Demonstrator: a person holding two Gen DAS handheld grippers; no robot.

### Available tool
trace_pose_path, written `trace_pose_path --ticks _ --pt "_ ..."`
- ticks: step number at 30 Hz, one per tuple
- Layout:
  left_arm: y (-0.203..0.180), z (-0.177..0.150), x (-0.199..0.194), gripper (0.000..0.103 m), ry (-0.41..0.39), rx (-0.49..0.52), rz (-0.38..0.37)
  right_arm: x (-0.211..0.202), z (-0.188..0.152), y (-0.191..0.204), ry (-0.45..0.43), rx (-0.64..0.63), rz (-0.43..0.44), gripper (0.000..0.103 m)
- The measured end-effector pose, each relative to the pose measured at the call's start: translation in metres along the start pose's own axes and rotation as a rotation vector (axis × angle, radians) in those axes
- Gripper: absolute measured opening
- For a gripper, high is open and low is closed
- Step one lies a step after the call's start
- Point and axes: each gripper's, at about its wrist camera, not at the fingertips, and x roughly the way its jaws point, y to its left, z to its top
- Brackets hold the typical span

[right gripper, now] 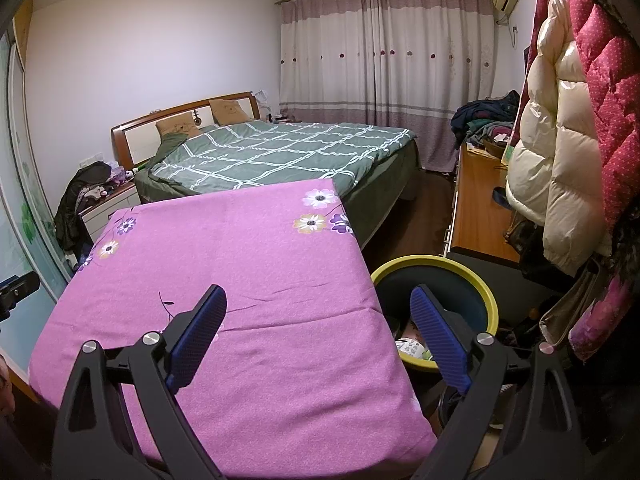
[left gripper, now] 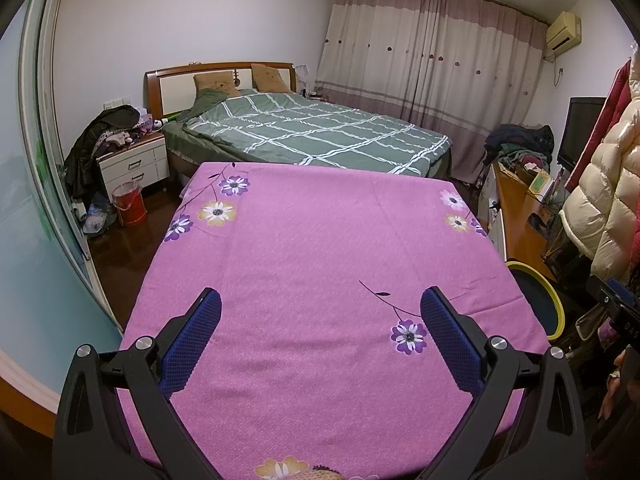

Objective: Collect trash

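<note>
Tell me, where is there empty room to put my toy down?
The pink flowered tablecloth is bare almost everywhere, from the green bed at its far edge to both open grippers, left and right. Crowded spots: the yellow-rimmed bin already holding trash, the cluttered wooden desk and the nightstand.

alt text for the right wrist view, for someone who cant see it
The open right gripper hovers empty over the right edge of a table in a pink floral cloth, beside a yellow-rimmed bin with some litter inside. Behind are a bed with a green checked quilt, closed curtains and hanging puffer coats.
</note>
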Motion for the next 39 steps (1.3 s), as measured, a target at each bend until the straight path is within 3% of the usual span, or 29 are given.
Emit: trace_pose_path --ticks 39 --pt "0.011 0.000 0.006 0.098 0.015 0.001 0.020 0.008 -0.007 0.003 0.025 -0.010 0.007 0.089"
